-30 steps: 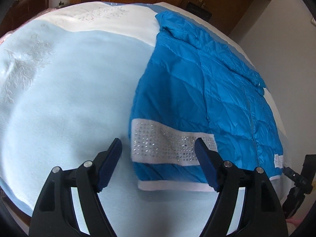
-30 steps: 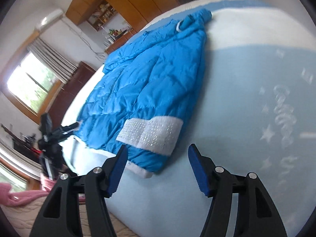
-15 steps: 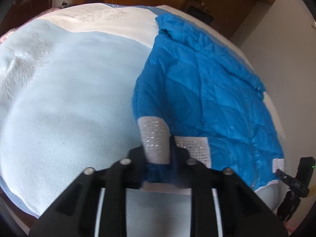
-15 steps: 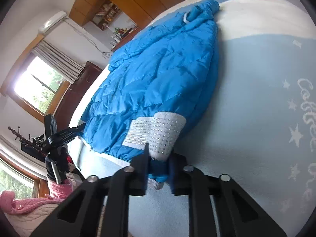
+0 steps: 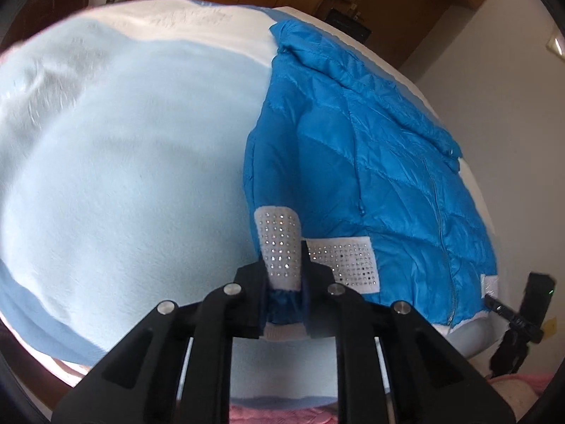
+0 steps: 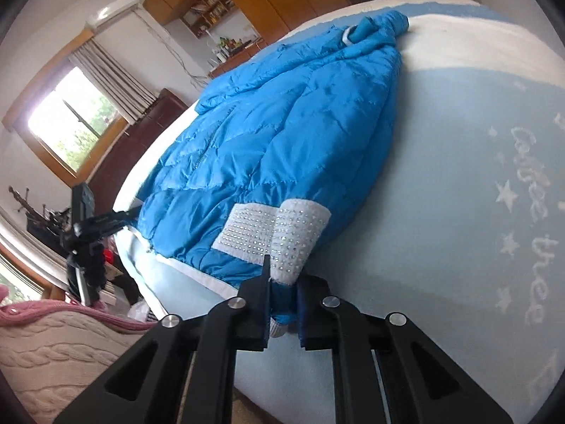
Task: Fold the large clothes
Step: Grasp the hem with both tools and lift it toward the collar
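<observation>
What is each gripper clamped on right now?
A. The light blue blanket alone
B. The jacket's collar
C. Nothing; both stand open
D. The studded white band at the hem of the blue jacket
D. The left gripper pinches the studded white band of the blue jacket into a raised fold, and the right gripper is shut on the same band at the jacket's other hem corner.

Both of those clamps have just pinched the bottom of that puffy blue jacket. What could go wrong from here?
Two risks, I think. The left gripper and the right gripper each hold only a small bunched pinch of the blue jacket at its white studded band, so the slick fabric may slip out when lifted. The jacket also lies near the bed's edge, so a pull could drag it off.
</observation>
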Demonstrator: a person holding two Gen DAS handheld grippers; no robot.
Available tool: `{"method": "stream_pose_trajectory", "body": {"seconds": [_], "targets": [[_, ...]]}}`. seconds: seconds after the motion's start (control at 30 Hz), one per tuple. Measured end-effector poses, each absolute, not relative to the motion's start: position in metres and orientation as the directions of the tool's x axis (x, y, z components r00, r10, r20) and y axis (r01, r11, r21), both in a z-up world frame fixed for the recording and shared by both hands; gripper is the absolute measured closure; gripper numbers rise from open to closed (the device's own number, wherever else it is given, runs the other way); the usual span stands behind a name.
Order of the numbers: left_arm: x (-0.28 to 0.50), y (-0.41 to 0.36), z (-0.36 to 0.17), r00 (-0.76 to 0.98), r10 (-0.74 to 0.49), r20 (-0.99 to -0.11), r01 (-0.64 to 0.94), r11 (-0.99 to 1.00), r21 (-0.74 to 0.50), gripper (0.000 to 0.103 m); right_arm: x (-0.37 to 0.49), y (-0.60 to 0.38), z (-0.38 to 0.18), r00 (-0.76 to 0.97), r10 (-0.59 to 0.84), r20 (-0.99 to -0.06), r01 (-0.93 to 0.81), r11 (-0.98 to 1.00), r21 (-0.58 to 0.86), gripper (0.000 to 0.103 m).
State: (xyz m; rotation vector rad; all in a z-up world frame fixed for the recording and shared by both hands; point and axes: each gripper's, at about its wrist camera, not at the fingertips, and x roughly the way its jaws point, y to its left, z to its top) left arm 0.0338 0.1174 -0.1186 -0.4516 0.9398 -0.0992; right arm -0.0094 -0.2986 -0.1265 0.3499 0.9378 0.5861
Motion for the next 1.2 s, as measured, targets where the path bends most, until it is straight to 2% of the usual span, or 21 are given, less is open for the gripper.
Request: {"method": "stream_pose_trajectory", "body": {"seconds": [0.13,0.23,0.47,0.6,0.93,1.2], "targets": [[0.038,0.117,-0.102,0.639,-0.291,-0.712,-0.08,0.895,-0.438,0.092,-0.011,-0.303,-0.106,0.488,0.643,-0.591,-0.363,0.765,0.533,0.093],[0.04,0.12,-0.074,0.694,-0.347,-0.63,-0.023,0.865,-0.502,0.092,-0.01,-0.307,-0.073,0.525,0.661,-0.537,-0.417,0.749,0.515,0.094],[0.089,0.118,-0.009,0.759,-0.411,-0.506,0.079,0.829,-0.554,0.093,0.031,-0.306,-0.005,0.568,0.655,-0.499,-0.462,0.755,0.465,0.094],[0.131,0.114,0.018,0.765,-0.422,-0.487,0.111,0.831,-0.545,0.093,0.062,-0.31,0.022,0.578,0.634,-0.513,-0.444,0.773,0.454,0.094],[0.259,0.104,0.057,0.772,-0.449,-0.45,0.136,0.809,-0.572,0.093,0.194,-0.338,0.064,0.574,0.645,-0.504,-0.323,0.745,0.584,0.094],[0.373,0.091,0.033,0.733,-0.401,-0.55,0.045,0.835,-0.548,0.093,0.299,-0.347,0.046,0.548,0.634,-0.545,-0.212,0.736,0.643,0.094]]}}
